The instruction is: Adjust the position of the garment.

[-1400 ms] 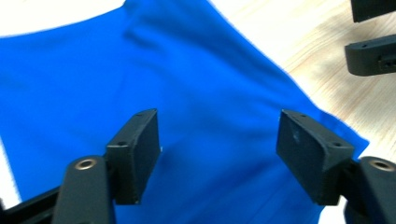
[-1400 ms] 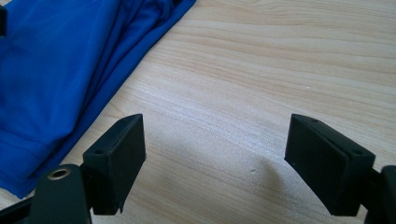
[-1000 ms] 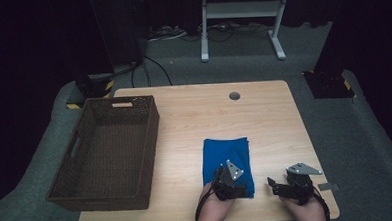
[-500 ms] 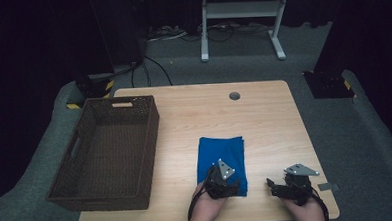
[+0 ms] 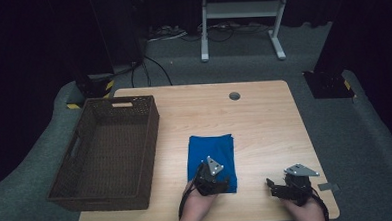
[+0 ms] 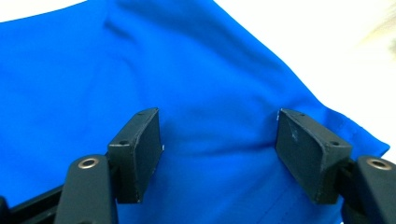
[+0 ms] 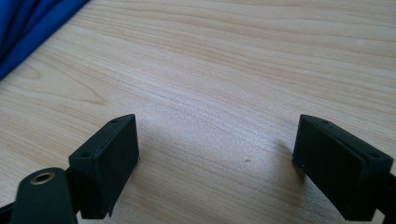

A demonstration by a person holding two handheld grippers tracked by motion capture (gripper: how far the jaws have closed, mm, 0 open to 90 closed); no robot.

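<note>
While basket (image 5: pixel 106 154) sits empty, cloth (image 5: pixel 211 152) outside

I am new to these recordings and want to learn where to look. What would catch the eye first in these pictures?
The bright blue folded cloth on the near middle of the pale wooden table stands out most, with the left hand-held gripper open over its near edge. Left of it sits a large dark woven basket. The right hand-held gripper is open above bare wood near the table's right corner.
</note>
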